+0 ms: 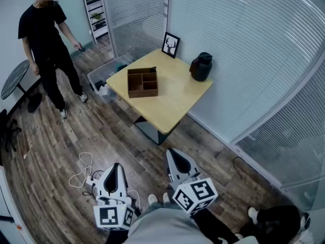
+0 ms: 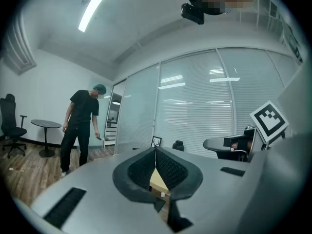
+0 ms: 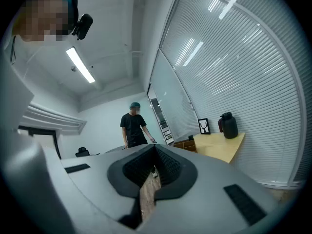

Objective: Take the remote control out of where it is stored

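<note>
left gripper (image 1: 115, 168), right gripper (image 1: 174, 154): level, well short of brown wooden compartment box (image 1: 142, 82); fingers (image 2: 141, 172) pressed together on both, holding nothing | pale square wooden worktop (image 1: 172, 103): under box | remote control: not discernible, probably inside box | next: step closer, spread fingers before reaching down into a compartment

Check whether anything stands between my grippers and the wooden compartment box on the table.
Nothing visible does: only floor lies between the left gripper, the right gripper and the table. The wooden box sits apart from the jug and picture frame. No remote shows from here.
</note>
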A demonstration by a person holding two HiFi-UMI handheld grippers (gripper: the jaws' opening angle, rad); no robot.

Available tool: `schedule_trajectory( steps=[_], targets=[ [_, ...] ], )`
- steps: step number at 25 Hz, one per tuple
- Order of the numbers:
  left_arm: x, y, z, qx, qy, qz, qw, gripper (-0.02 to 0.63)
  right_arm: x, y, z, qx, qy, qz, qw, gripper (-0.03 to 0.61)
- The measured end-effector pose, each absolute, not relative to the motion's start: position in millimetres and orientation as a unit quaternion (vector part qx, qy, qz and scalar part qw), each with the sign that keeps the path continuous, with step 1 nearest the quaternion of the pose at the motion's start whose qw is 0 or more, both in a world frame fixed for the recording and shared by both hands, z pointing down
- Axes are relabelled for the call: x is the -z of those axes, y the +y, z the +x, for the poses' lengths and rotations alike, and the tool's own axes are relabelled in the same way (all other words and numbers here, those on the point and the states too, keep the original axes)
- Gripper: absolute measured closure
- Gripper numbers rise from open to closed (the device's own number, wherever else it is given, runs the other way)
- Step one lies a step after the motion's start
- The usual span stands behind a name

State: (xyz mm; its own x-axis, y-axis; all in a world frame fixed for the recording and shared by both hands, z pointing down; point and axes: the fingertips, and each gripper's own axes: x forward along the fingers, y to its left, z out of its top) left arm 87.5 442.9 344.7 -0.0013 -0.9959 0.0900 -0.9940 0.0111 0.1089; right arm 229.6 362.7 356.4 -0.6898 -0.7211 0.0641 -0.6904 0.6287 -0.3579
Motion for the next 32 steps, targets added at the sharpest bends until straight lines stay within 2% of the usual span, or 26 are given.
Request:
schedule_trajectory(
  steps=[17,22,32],
  targets=[
    [-349.1,439.6,82.6,0.009,-0.703,0.708,0.073,0.605,-362.8,358.6,227.3,0.189,0.894,-0.402,0.047,0.574],
    [-353.8,438.0,74.2,0.010,-0.700,0.710,0.076,0.604,-357.8,360.7,217.6,0.197,0.904,-0.371,0.074,0.574],
    [-365.9,427.2,60.5,0.021,-0.690,0.718,0.090,0.604,-367.6,350.1,213.2,0.172,0.898,-0.402,0.050,0.572]
  ],
)
